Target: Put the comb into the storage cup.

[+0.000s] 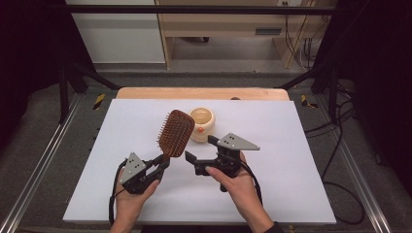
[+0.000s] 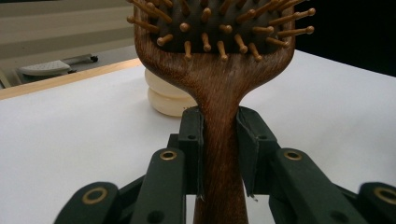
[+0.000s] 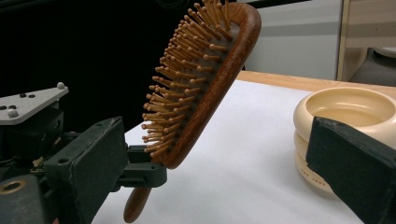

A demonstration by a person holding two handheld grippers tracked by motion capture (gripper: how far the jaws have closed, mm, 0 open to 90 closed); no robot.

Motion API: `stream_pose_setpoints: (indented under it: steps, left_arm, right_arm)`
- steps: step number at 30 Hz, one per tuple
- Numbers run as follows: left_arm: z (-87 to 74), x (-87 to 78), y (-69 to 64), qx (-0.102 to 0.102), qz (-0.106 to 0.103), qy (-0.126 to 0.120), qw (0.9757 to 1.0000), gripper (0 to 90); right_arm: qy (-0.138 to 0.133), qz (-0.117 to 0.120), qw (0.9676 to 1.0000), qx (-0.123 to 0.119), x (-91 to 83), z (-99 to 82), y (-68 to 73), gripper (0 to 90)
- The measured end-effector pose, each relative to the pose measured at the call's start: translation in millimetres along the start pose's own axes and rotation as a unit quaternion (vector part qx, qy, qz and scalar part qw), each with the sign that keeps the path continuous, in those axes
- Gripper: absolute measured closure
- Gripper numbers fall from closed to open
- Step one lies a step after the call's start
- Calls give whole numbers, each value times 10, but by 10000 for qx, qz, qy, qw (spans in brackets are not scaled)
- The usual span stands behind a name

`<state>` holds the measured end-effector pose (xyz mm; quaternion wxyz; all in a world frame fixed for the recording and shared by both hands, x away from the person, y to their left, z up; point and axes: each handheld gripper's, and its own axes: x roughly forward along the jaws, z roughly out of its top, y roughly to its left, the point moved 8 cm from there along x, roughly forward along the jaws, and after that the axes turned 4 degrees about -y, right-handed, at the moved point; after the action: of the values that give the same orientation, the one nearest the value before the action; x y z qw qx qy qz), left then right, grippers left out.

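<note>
A wooden paddle hairbrush [image 1: 176, 132] with wooden bristle pins stands head-up above the white table. My left gripper [image 1: 163, 164] is shut on its handle, and in the left gripper view the two pads [image 2: 192, 135] press the handle's neck from both sides just under the head [image 2: 219, 70]. My right gripper [image 1: 200, 149] hangs just right of the brush with its jaws spread wide and nothing between them. In the right gripper view the brush [image 3: 205, 79] tilts bristles-left between my own jaws' sightline, with the left gripper [image 3: 140, 175] clamped below it.
A cream ringed cup [image 1: 201, 124] stands on the white table sheet [image 1: 291, 145] right behind the brush and close to my right gripper's far jaw; it also appears as the cup [image 3: 345, 112] at right. A wooden table edge [image 1: 204, 93] runs along the back.
</note>
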<state>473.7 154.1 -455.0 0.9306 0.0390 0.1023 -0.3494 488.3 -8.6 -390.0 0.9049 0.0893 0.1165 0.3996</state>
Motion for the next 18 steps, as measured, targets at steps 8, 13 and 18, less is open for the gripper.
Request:
stream_pose_setpoints:
  steps: [8,13,18]
  left_arm:
    - [4,6,-27,47,-17,-8,10000,725]
    - [11,9,-52,75,-51,-22,10000,725]
    - [13,16,-76,103,-75,-17,9999,725]
  right_arm:
    - [27,0,9999,114,28,-16,-9,53]
    - [5,-17,9999,162,55,-21,-10,54]
    - [-72,-40,9997,217,78,-15,-17,57]
